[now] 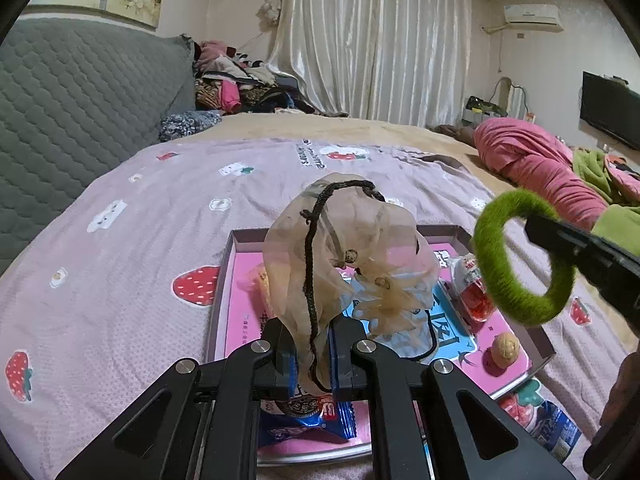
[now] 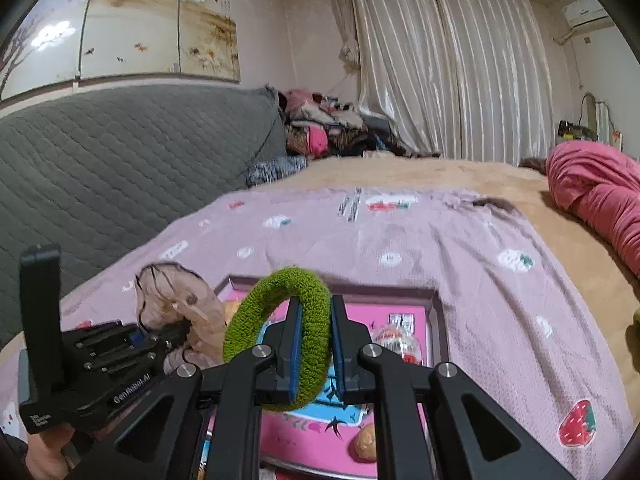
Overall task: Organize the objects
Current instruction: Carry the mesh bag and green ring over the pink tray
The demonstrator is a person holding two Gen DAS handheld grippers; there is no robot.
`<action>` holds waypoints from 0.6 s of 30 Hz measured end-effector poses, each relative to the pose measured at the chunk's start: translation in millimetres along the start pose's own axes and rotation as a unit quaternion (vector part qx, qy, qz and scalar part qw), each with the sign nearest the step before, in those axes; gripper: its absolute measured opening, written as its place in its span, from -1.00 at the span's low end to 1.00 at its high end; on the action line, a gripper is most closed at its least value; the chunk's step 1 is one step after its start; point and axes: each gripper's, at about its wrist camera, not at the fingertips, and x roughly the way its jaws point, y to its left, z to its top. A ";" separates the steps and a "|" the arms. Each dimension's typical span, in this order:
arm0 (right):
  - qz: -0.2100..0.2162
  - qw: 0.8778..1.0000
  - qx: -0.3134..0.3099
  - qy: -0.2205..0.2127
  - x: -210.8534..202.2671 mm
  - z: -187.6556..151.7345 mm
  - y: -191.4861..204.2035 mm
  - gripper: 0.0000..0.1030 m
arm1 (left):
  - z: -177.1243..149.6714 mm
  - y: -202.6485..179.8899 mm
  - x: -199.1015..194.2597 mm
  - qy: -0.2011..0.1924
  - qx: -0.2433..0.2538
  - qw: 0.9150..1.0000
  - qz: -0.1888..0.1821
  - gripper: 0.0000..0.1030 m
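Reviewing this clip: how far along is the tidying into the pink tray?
Done: a walnut, a cookie packet and a red snack pack lie in the tray. In hand: left gripper clamps the sheer pouch; right gripper clamps the green hair tie. Left: placing both.

Ahead of you, a pink strawberry-print bedspread (image 2: 400,264) covers the tan bed (image 2: 420,172). A grey quilted headboard (image 1: 80,96) lines its left edge, a rumpled pink blanket (image 1: 532,160) its right edge, and cream pleated curtains (image 2: 452,64) hang beyond the far edge.
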 end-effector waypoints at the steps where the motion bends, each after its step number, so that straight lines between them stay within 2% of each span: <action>1: -0.002 1.000 0.001 0.003 2.5 -1.4 -1.0 -0.74 | -0.6 -0.5 1.0 0.001 0.001 1.000 0.000 -0.79; 18: -0.022 0.996 0.001 0.086 42.0 -25.2 -7.3 -0.73 | -11.2 -4.1 22.0 0.031 0.006 0.999 -0.008 -0.78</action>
